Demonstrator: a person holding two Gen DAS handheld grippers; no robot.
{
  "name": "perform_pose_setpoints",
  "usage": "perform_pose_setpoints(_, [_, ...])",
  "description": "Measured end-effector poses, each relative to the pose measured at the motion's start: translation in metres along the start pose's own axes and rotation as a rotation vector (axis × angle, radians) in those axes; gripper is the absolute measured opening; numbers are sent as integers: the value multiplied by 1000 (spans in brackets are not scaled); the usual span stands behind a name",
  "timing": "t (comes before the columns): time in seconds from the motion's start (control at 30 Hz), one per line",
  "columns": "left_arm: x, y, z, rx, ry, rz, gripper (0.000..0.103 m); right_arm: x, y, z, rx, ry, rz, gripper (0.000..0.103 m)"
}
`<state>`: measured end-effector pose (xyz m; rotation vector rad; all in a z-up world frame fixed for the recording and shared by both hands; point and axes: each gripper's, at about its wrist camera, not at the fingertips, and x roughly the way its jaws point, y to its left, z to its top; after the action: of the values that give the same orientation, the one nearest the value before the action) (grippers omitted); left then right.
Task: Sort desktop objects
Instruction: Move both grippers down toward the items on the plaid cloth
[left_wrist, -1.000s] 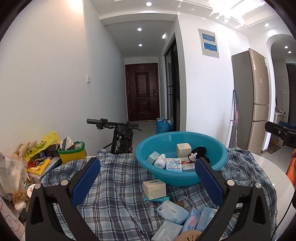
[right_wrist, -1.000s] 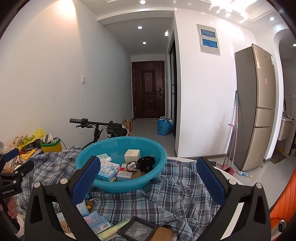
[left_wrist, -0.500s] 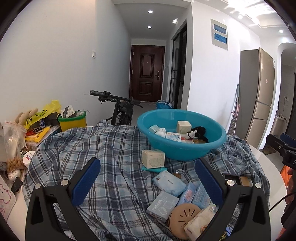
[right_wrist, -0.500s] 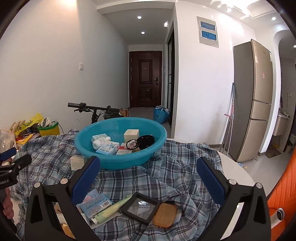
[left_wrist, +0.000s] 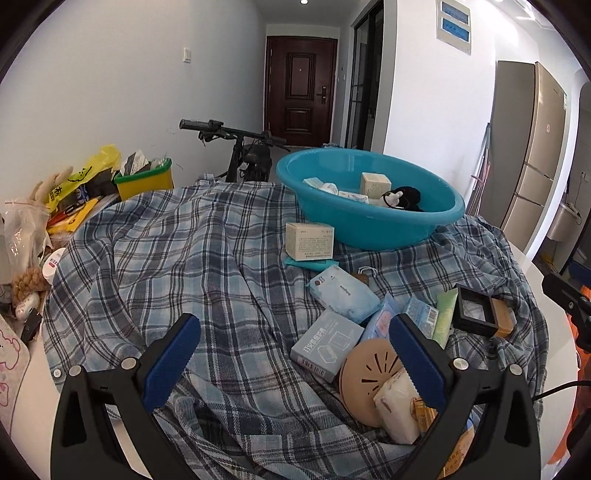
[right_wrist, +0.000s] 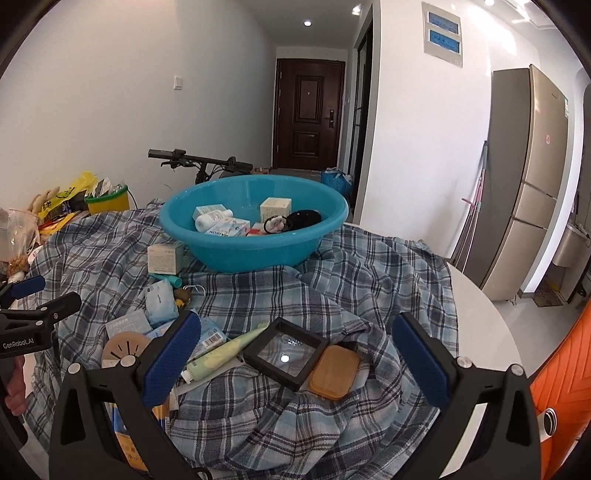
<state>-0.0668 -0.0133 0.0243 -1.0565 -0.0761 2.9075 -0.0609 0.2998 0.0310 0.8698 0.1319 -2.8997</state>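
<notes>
two empty grippers, left gripper (left_wrist: 293, 352) and right gripper (right_wrist: 295, 349), hover with fingers wide over boxes, packets and a black display case (right_wrist: 286, 352) heaped on rumpled plaid cloth (left_wrist: 177, 258); the blue basin (right_wrist: 255, 236) sits beyond. loose folds could snag a grasp.

A dark brown door (right_wrist: 308, 114) closes the far end of the hallway, with a white wall switch (right_wrist: 178, 82) on the left wall. A black bicycle (left_wrist: 243, 151) stands behind the table's far edge, its handlebar level. A champagne-coloured refrigerator (right_wrist: 528, 181) stands along the right wall, a red-handled mop (right_wrist: 476, 199) leaning just beside it. A grey panel with two blue windows (right_wrist: 441, 35) hangs high on the white wall. A blue bag (right_wrist: 334, 181) sits on the hallway floor near the glass door frame. An orange chair (right_wrist: 565, 384) shows at the right edge.
</notes>
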Motion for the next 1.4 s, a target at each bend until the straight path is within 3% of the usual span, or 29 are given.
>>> perform_pose_setpoints(0.1, [10, 1, -5, -13, 74, -15, 103, 9, -4, -8, 13, 61, 41, 103])
perform_pose_setpoints(0.33, [35, 0, -20, -3, 207, -15, 103, 20, -4, -25, -10, 154, 50, 103])
perform_pose_setpoints(0.53, [46, 7, -27, -45, 255, -58, 103, 28, -3, -32, -5, 205, 90, 103])
perform_pose_setpoints(0.87, [72, 6, 0, 225, 316, -54, 103, 27, -10, -36, 19, 194, 60, 103])
perform_pose_setpoints(1.0, [83, 11, 6, 244, 347, -144, 103, 29, -13, -40, 42, 214, 67, 103])
perform_pose_setpoints(1.1, [91, 15, 8, 250, 355, -150, 102, 29, -13, -41, 45, 217, 71, 103])
perform_pose_setpoints(1.2, [103, 16, 9, 279, 360, -89, 92, 28, -11, -39, 34, 210, 61, 103])
perform_pose_setpoints(1.4, [105, 7, 3, 302, 382, -171, 88, 31, -10, -40, 82, 220, 109, 103])
